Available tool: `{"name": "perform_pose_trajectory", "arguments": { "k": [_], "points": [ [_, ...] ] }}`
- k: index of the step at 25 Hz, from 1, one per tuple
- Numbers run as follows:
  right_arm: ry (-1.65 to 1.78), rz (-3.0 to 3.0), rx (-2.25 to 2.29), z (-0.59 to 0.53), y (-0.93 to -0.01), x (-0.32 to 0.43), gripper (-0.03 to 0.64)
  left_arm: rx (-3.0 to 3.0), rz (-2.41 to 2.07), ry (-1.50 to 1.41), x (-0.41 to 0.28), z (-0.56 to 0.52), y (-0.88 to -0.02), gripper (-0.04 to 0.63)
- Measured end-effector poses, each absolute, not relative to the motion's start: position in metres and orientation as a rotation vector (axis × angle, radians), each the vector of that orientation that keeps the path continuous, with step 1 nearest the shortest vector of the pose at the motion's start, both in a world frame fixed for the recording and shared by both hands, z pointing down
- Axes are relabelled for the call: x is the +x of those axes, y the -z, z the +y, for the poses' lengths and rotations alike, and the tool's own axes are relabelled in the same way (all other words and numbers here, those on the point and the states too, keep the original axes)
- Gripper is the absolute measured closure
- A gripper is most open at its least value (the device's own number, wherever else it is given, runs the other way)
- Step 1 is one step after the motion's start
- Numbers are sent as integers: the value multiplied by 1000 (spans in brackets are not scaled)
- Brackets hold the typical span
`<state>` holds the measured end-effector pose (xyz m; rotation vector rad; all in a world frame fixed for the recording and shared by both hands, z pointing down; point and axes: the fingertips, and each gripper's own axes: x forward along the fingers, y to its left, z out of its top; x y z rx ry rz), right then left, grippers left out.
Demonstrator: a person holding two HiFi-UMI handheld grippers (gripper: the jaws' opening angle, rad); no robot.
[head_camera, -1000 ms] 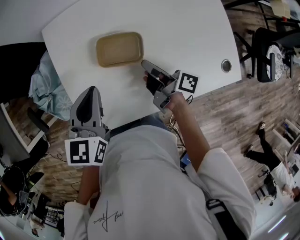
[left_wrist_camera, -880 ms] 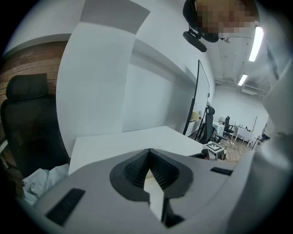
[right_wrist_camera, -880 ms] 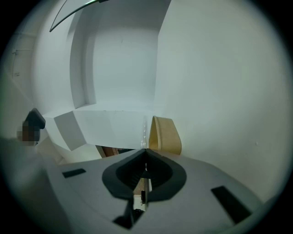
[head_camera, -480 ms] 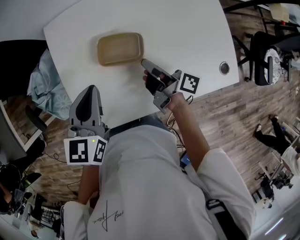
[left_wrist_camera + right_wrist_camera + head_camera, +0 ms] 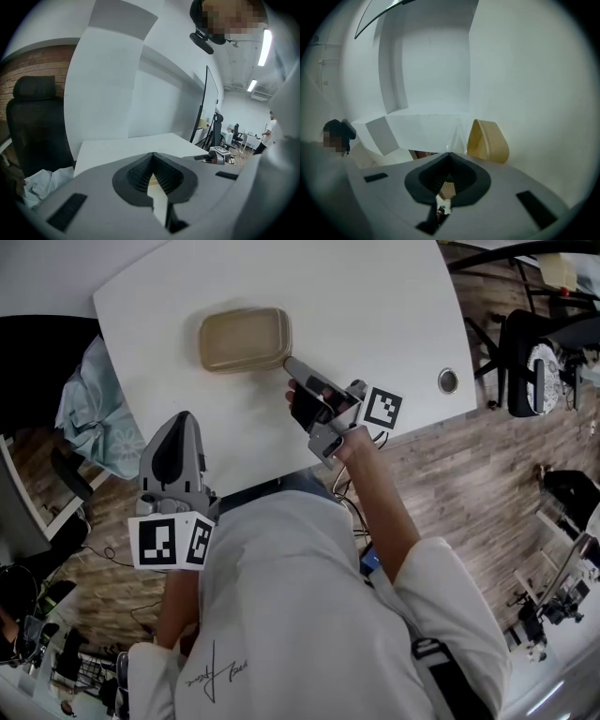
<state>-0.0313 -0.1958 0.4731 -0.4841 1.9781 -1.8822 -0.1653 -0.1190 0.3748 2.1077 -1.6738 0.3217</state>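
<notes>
A shallow tan tray (image 5: 243,338) lies on the white table (image 5: 375,306); in the right gripper view the tray (image 5: 488,141) shows tilted, just right of the jaw tips. My right gripper (image 5: 290,365) is shut with nothing in it, its tip right by the tray's near right corner; whether it touches I cannot tell. My left gripper (image 5: 182,420) is shut and empty too, hanging over the table's near edge, well short of the tray. In the left gripper view the left gripper (image 5: 152,155) looks along the bare tabletop (image 5: 122,145).
A black office chair (image 5: 37,362) with a pale blue cloth (image 5: 89,404) stands at the table's left end. A round metal grommet (image 5: 448,381) sits near the table's right edge. Another black chair (image 5: 530,352) stands on the wooden floor at the right.
In the right gripper view the tan tray has grown larger and shifted right, so that gripper has edged nearer to it. Both grippers stay shut; the left one has hardly moved.
</notes>
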Motion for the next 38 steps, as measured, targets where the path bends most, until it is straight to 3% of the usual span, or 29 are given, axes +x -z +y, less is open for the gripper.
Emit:
{"name": "perform_pose_trajectory", "arguments": {
  "k": [38],
  "points": [
    [1703,1984,-216,-196,-407,-36,604,2109,-1715,-275,-168,-108,-363,591]
  ]
}}
